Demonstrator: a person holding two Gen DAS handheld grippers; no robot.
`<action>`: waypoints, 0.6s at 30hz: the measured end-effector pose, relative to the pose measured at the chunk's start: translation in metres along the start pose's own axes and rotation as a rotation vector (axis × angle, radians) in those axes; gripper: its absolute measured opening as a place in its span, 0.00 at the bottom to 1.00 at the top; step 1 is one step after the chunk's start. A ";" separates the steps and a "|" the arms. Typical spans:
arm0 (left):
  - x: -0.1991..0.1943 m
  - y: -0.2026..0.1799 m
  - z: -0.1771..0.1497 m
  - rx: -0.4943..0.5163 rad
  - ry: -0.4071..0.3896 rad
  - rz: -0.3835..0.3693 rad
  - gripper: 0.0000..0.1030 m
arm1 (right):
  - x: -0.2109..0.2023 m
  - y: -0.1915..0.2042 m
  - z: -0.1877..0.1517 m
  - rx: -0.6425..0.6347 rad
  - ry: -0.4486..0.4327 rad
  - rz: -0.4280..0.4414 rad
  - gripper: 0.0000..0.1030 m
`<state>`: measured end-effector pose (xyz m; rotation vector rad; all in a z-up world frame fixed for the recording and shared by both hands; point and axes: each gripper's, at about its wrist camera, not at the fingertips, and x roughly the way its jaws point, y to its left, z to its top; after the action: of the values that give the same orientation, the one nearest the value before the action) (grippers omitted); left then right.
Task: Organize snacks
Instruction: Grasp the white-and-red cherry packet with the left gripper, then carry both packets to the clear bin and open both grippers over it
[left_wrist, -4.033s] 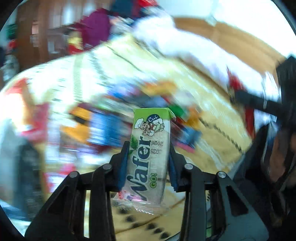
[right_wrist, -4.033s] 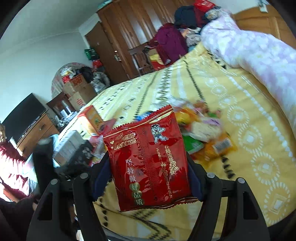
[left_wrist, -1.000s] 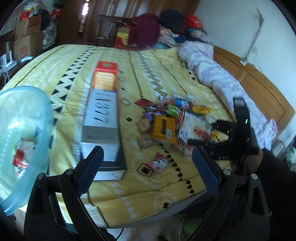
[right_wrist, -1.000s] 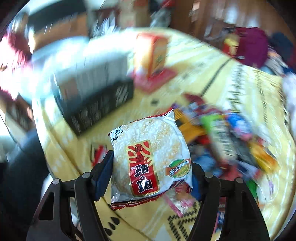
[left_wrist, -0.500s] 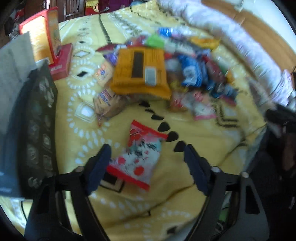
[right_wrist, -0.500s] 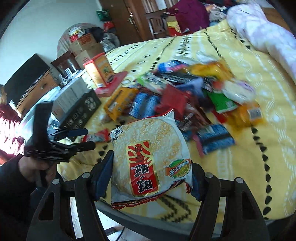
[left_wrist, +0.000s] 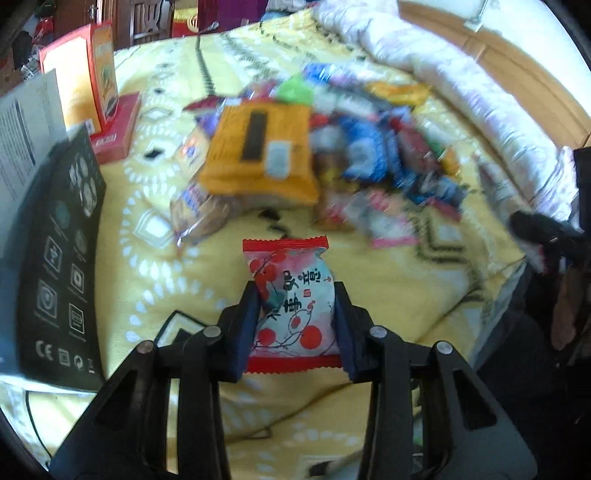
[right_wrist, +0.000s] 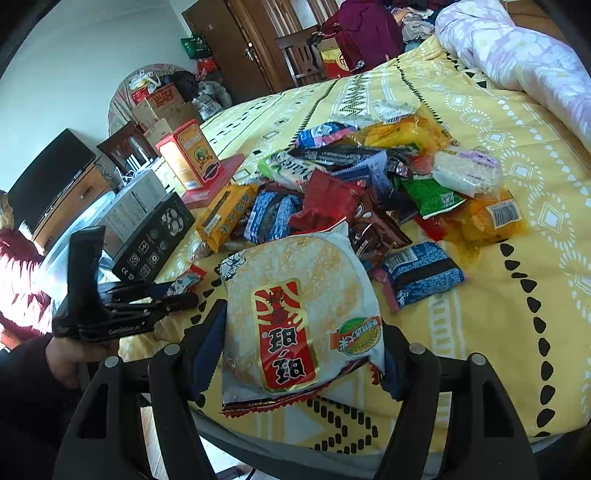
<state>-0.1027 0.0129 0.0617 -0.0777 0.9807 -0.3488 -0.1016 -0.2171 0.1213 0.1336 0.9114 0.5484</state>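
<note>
Having just been closing, the left gripper (left_wrist: 297, 314) clamped the red-edged candy packet (left_wrist: 291, 306) on the yellow bedspread (left_wrist: 388, 295) while the right gripper (right_wrist: 303, 343) gripped a rice cracker bag (right_wrist: 299, 314).

Your room is bright with daylight. The snack pile (left_wrist: 332, 147) looks smeared in your left view, sharp in your right; edges bend and go dark.

The left gripper (left_wrist: 297, 317) has dropped and its jaws have just been closing, seemingly gripping the red-and-white packet (left_wrist: 293, 306) (wafer gone).
</note>
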 end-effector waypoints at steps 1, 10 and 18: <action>-0.008 -0.005 0.003 0.004 -0.023 -0.007 0.38 | -0.001 0.001 0.001 -0.004 -0.005 -0.004 0.71; -0.103 0.005 0.046 -0.033 -0.240 0.041 0.38 | -0.025 0.031 0.043 -0.060 -0.086 -0.016 0.71; -0.225 0.119 0.041 -0.269 -0.410 0.277 0.38 | -0.020 0.144 0.126 -0.200 -0.201 0.140 0.71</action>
<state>-0.1529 0.1937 0.2381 -0.2452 0.6145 0.0578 -0.0701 -0.0898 0.2612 0.0699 0.6507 0.7396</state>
